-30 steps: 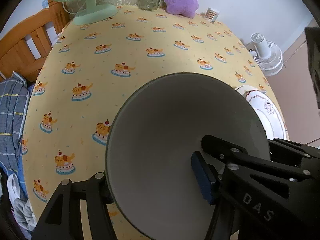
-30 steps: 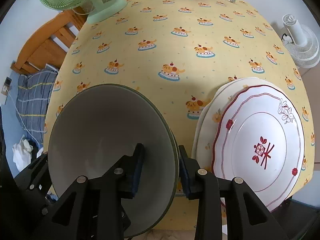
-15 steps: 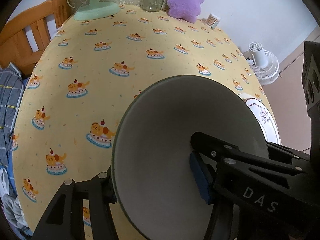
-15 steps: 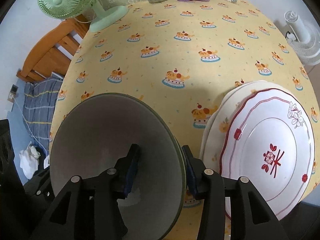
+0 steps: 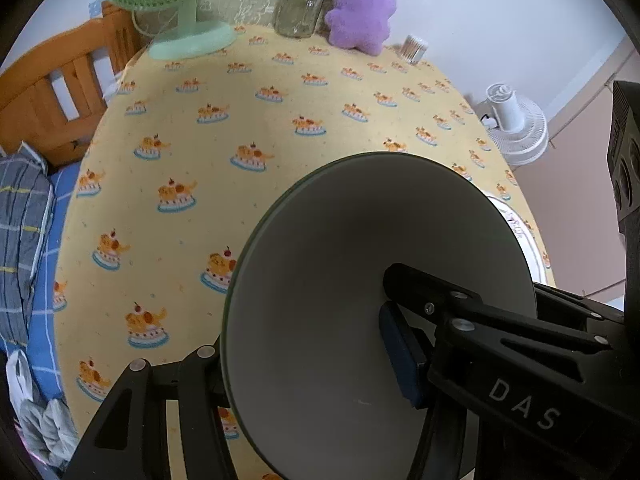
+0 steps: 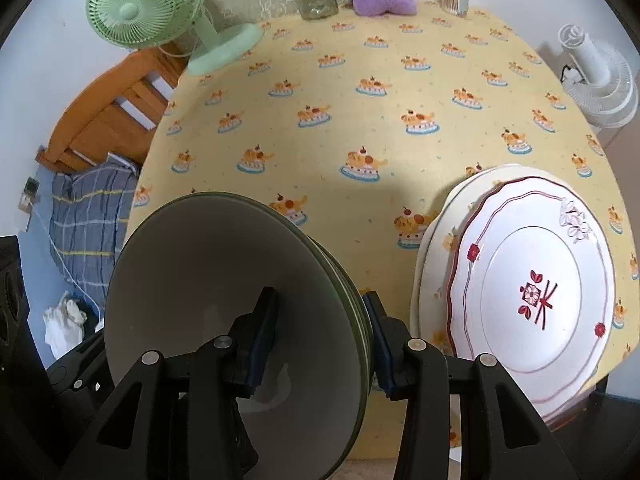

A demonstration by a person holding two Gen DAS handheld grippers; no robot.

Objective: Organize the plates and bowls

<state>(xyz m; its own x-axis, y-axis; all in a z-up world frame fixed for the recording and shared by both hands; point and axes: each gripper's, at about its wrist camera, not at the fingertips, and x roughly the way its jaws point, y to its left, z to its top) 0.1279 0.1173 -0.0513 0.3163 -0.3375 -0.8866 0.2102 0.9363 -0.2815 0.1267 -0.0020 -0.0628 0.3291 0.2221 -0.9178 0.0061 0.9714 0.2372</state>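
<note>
Bowls (image 6: 236, 300), nested grey, have risen slightly off the tablecloth (image 6: 360, 120), beside the stacked plates (image 6: 532, 292); both grippers clamp opposite rims: left gripper (image 5: 304, 344), right gripper (image 6: 320, 332). Probably they get carried next.

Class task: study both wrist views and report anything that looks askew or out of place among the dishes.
The red-trimmed plate sits off-centre on the plate beneath, and that stack juts past the table edge. Nothing looks spilled or broken.
</note>
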